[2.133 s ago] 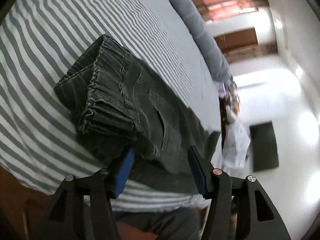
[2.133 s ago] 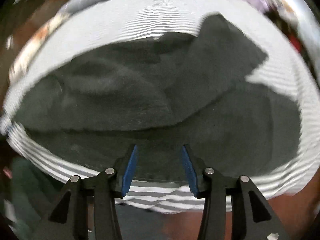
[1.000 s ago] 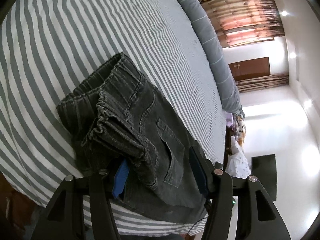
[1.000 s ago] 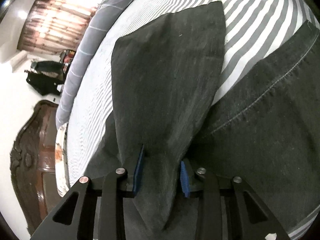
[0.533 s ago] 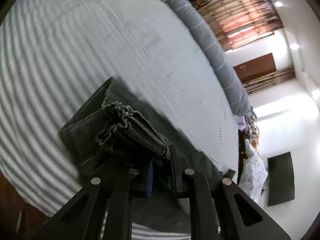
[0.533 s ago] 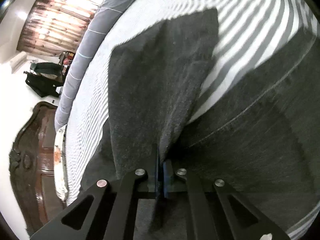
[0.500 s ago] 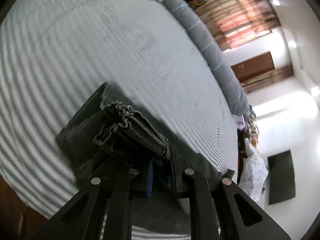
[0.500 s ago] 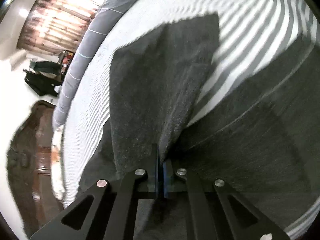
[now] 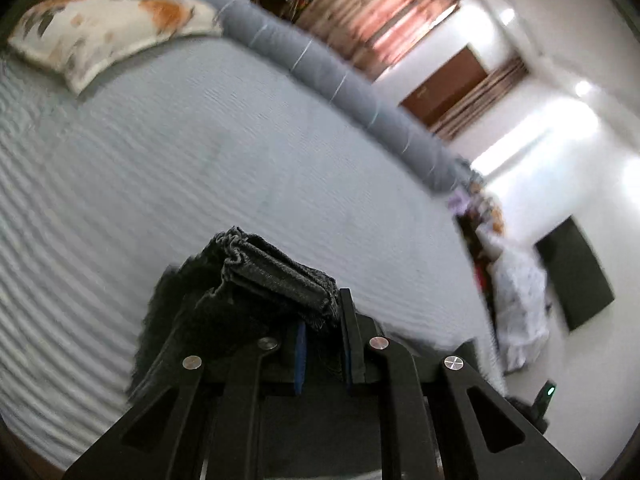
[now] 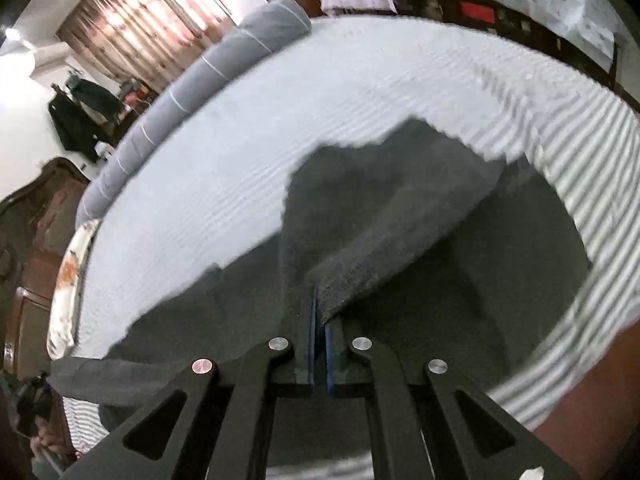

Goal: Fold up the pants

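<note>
The dark pants [image 9: 276, 276] are on a big bed [image 9: 180, 168] with a grey and white striped sheet. Both tools are holding them now.

The left gripper [image 9: 322, 344] has just been closing, and now its two blue pads pinch the thick bunched waistband [image 9: 276, 272] (the crinkly stretchy top part). The waistband sticks up in front of the jaws, off the sheet.

The right gripper [image 10: 319, 340] has also just been closing. Its pads are almost together, with only a thin bit of pants leg [image 10: 380, 216] squeezed between them. From there the leg runs away across the bed, and more dark cloth lies under it and beside it. How much of the leg is off the sheet is hard to tell, because the picture is blurry.

So I think this is the start of a fold. Both ends are grabbed and the pants are coming up off the bed.

Next, both hands should carry their ends the same way, so one part of the pants lands flat on top of the other. They should go together and keep the cloth a little tight, or it will sag and wrinkle. The pads should stay pinched until the cloth lies flat.

A flowery pillow [image 9: 108, 24] and a long grey bolster [image 9: 340, 80] sit far off at the head and edge of the bed, well out of the way.
</note>
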Motion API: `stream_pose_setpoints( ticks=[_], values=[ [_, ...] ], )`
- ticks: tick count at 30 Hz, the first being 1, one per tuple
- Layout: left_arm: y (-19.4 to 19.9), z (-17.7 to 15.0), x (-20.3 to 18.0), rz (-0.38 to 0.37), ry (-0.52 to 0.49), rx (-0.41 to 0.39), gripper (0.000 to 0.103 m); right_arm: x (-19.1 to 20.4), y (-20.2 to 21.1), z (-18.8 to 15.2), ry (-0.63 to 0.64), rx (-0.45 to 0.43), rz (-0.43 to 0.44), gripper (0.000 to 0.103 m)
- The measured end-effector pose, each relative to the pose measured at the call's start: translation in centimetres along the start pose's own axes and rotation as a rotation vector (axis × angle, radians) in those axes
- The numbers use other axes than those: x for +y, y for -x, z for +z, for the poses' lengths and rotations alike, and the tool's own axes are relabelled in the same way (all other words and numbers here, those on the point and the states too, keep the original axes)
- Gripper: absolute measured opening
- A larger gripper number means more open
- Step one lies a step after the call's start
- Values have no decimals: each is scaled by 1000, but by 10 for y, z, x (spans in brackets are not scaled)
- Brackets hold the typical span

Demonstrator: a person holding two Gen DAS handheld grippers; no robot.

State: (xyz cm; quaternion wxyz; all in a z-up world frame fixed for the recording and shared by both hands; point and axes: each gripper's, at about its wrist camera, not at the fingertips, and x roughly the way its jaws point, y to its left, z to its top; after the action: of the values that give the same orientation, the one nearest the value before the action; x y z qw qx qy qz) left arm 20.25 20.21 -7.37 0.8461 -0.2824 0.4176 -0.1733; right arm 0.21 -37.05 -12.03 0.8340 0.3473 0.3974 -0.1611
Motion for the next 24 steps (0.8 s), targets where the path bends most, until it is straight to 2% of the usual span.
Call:
stream_pose_setpoints(
  ticks=[3, 7, 14, 17, 20, 22, 24],
  values=[
    [-11, -27, 30, 69, 11, 99, 14, -10, -14, -21, -22, 57, -30, 3],
    [-20, -54, 52, 122, 11, 175, 14, -20, -28, -35, -55, 98, -56, 3],
    [-27, -67, 48, 196, -50, 261, 16, -28, -44, -38, -62, 157, -98, 3],
    [-27, -67, 38, 237, -94, 268, 18, -31, -49, -36, -68, 173, -74, 8],
    [-18, -68, 24, 272, -117, 246, 23, -41, -49, -31, -122, 186, -9, 11],
    [-14, -72, 17, 305, -142, 238, 32, -52, -47, -27, -167, 176, 42, 14],
    [-7, -77, 6, 343, -188, 223, 37, -62, -43, -24, -201, 157, 81, 19]
  ],
)
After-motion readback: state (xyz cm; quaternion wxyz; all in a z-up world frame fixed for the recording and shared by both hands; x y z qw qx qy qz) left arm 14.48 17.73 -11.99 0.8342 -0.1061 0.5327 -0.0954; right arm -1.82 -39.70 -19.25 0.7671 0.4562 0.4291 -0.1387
